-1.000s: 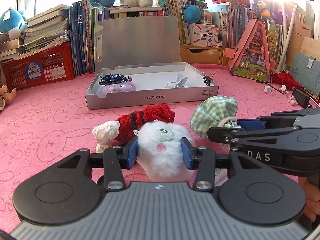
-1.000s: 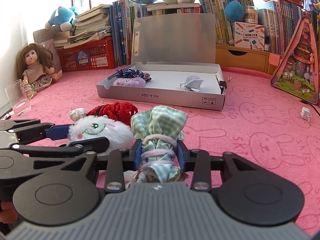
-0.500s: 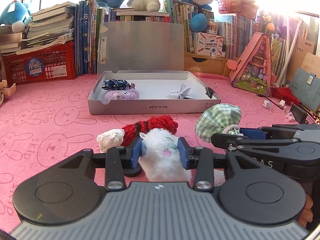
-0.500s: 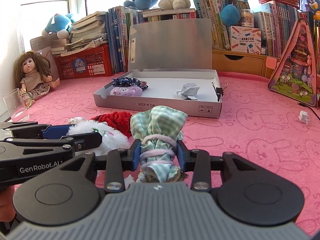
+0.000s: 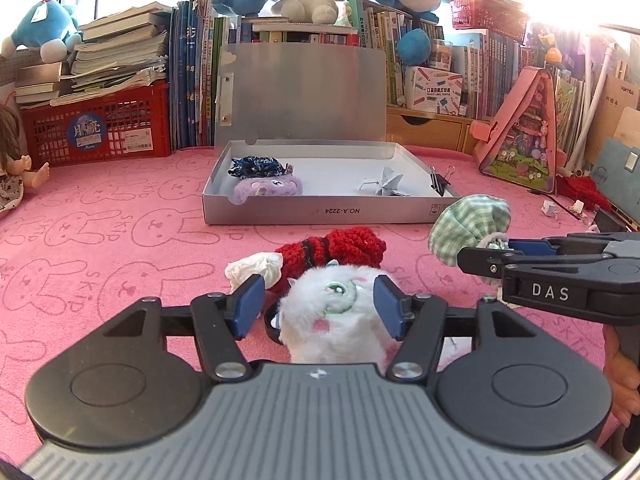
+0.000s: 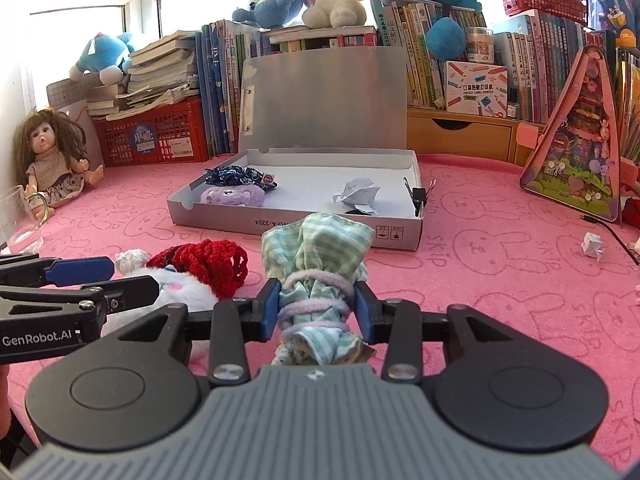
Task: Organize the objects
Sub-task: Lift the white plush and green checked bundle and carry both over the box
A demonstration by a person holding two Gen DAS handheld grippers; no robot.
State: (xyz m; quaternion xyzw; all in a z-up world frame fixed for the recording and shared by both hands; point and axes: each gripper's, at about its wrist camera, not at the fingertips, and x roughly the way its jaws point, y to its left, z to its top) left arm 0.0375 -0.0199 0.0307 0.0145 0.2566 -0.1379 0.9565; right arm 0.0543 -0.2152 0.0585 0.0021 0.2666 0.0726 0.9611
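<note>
My left gripper (image 5: pixel 319 306) straddles a white fluffy plush (image 5: pixel 336 300) on the pink mat; its jaws are opening, and a gap shows beside the left pad. Just behind the plush lie a red knitted piece (image 5: pixel 340 242) and a crumpled white wad (image 5: pixel 254 268). My right gripper (image 6: pixel 318 306) grips a green checked cloth bundle (image 6: pixel 316 240) at its tied neck. Its jaws are opening slightly, and both pads still touch the cloth. Beyond them stands an open grey box (image 5: pixel 320 210) with a purple plush (image 5: pixel 266 190), a blue scrunchie (image 5: pixel 256 166) and folded paper (image 5: pixel 384 182) inside.
A binder clip (image 5: pixel 440 178) sits on the box's right wall. A doll (image 6: pixel 48 160) and a glass (image 6: pixel 20 220) are at the far left, with a red crate (image 5: pixel 96 132) behind. A pink triangular toy house (image 5: pixel 520 140) stands at the right. Books and plush toys line the back.
The left jaws first squeezed the white plush tighter, then spread wide off it. The right pads have parted a little around the checked bundle. Neither hand has shifted much.
</note>
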